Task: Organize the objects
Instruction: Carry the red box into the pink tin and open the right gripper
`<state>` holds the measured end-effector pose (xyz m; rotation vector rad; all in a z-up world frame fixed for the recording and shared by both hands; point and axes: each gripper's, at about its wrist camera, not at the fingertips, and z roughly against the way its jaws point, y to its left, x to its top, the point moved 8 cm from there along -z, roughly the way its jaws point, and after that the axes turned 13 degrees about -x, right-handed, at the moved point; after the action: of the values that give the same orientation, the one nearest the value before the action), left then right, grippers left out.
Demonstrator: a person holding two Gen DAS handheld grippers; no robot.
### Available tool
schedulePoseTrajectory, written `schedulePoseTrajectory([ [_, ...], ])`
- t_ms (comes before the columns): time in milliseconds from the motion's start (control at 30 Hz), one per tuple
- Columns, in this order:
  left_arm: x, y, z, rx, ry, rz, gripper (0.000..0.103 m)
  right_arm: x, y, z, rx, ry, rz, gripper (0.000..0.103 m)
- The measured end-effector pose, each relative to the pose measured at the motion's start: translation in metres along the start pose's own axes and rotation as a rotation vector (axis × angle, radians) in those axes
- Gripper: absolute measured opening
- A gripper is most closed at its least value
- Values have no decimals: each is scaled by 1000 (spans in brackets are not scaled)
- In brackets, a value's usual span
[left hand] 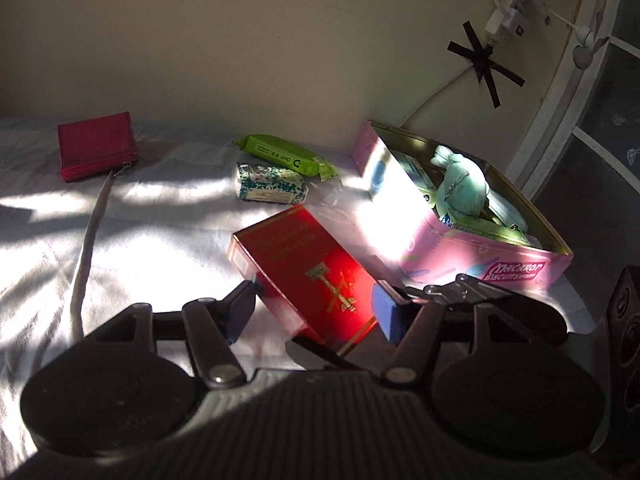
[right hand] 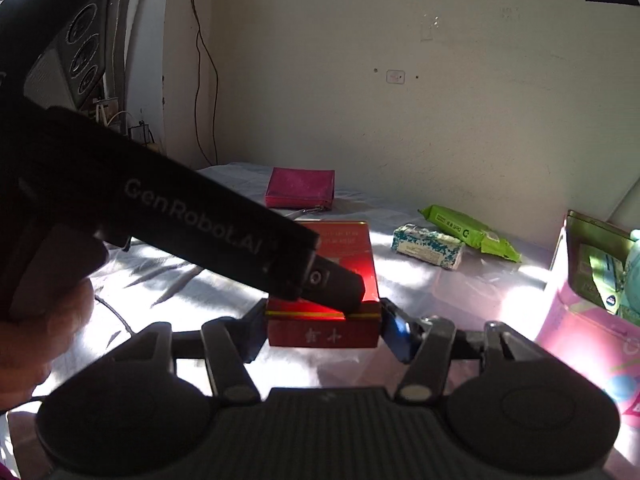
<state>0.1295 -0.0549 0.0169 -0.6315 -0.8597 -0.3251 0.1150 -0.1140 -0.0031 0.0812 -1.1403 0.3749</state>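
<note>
A red box [left hand: 312, 276] lies slanted over the white sheet, caught between the pads of my left gripper [left hand: 314, 308], which is shut on its long sides. In the right wrist view the same red box [right hand: 324, 332] shows its near end, and my right gripper [right hand: 326, 322] is shut on that end, a pad on each side. The left gripper's black housing [right hand: 192, 216] reaches in from the left, its tip resting on the box top. An open pink biscuit tin [left hand: 460, 256] stands right of the box, holding a pale green plush toy [left hand: 460, 188] and packets.
A green wipes pack [left hand: 288, 156] and a teal patterned pack [left hand: 272, 188] lie near the wall. A magenta wallet [left hand: 96, 146] with a strap [left hand: 88, 248] sits far left. A black speaker [right hand: 76, 52] stands at the left. A hand [right hand: 36, 340] holds the left gripper.
</note>
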Motion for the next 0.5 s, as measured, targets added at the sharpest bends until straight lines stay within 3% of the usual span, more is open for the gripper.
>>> schedulePoseTrajectory([
  [167,44,-64,-43,-92,-27,-153,66,22,-65,18,-202,-134,-10,58],
  [300,64,-106,-91,-166,-22,-222,66,25,-124,17,-329,-151,-40,58],
  [400,72,-126,-124,-187,-6,-246,66,21,-161,9,-384,-136,-79,58],
  [500,73,-129,-146,-160,8,-238,67,15,-183,-6,-379,-113,-146,58],
])
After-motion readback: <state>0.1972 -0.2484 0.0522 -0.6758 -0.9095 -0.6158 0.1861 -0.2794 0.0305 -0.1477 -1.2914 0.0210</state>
